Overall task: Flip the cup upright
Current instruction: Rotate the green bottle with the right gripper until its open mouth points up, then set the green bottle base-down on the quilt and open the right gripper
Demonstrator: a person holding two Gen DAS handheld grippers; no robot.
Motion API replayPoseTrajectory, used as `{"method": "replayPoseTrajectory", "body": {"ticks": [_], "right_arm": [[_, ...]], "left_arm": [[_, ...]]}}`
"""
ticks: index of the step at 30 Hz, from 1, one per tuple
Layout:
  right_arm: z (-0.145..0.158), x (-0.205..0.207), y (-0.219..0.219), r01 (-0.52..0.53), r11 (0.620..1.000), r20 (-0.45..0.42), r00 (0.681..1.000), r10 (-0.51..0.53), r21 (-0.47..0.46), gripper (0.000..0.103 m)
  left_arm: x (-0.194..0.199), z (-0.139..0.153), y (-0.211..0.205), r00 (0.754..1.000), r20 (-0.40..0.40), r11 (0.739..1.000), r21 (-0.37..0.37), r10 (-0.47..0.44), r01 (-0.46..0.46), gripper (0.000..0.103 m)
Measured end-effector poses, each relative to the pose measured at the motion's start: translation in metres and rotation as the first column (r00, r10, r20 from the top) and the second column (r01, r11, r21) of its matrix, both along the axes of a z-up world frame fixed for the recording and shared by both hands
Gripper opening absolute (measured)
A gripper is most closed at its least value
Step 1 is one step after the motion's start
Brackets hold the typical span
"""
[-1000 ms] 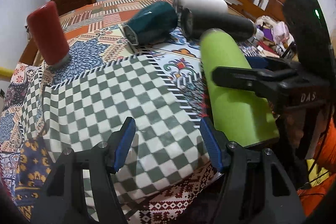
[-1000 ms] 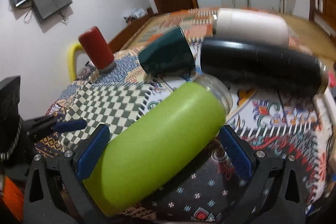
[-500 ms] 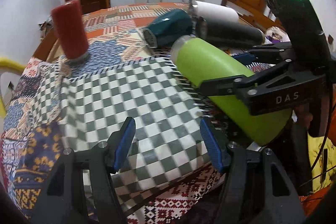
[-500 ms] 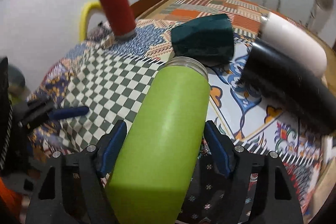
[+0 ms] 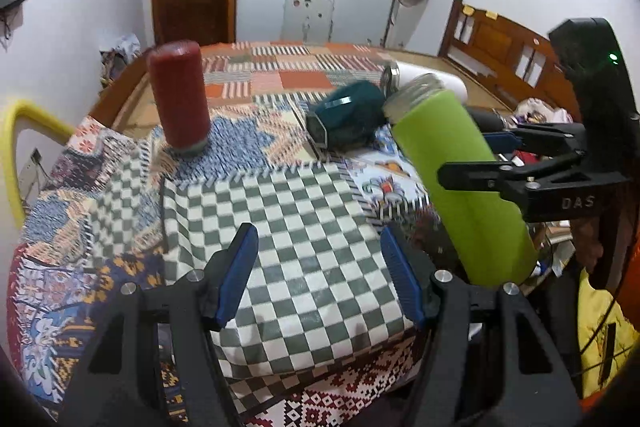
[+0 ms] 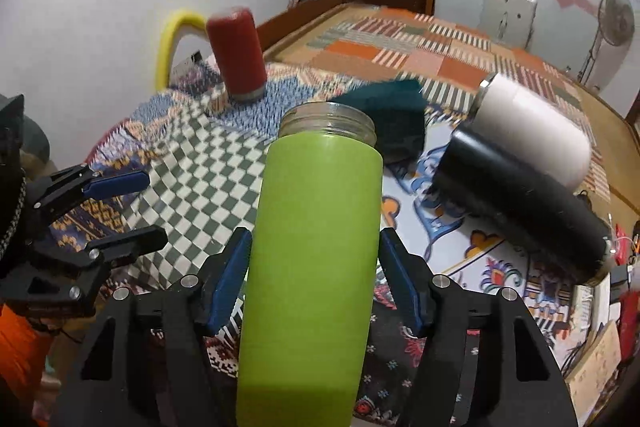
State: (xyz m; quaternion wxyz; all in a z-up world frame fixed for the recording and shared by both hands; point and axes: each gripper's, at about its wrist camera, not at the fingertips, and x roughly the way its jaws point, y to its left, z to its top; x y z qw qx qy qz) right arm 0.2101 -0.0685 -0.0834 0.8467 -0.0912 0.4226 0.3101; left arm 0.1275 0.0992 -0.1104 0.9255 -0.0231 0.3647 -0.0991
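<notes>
A lime green cup (image 6: 316,235) with a clear threaded rim is held between the blue pads of my right gripper (image 6: 316,267), lifted off the table and tilted with its mouth up and away. In the left wrist view the green cup (image 5: 460,179) leans at the right, clamped by the right gripper (image 5: 496,159). My left gripper (image 5: 320,275) is open and empty above the green checkered cloth (image 5: 288,227); it also shows in the right wrist view (image 6: 120,207).
A red cup (image 5: 180,95) stands mouth down at the back left. A dark teal cup (image 5: 348,119), a black cup (image 6: 520,203) and a white cup (image 6: 536,135) lie on their sides. A yellow chair back (image 5: 16,155) is at the left edge.
My right gripper has raised the green cup and turned it from lying toward upright, mouth rising. The left gripper stays open and has pulled back slightly.
</notes>
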Motion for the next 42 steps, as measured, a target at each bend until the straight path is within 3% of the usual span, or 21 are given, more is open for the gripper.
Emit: {"method": "replayPoseTrajectory", "body": {"ticks": [8,17,25,42], "right_arm": [[0.027,-0.016,-0.006,0.031,0.999,0.145,0.989,-0.036,0.042,0.061],[0.038,-0.014,-0.008,0.043,0.996,0.221,0.973,-0.059,0.075,0.06],[0.031,-0.012,-0.003,0.027,0.996,0.223,0.974,-0.045,0.081,0.059],[0.019,-0.022,-0.001,0.013,0.998,0.236,0.971,-0.028,0.064,0.059]], "left_arm": [[-0.012,0.021,-0.007,0.989,0.128,0.995,0.043,0.08,-0.086,0.068],[-0.02,0.037,-0.015,0.969,0.224,0.992,0.038,0.105,-0.116,0.083],[-0.023,0.036,-0.02,0.962,0.254,0.992,0.055,0.098,-0.115,0.091],[-0.024,0.032,-0.021,0.961,0.255,0.991,0.053,0.108,-0.125,0.094]]}}
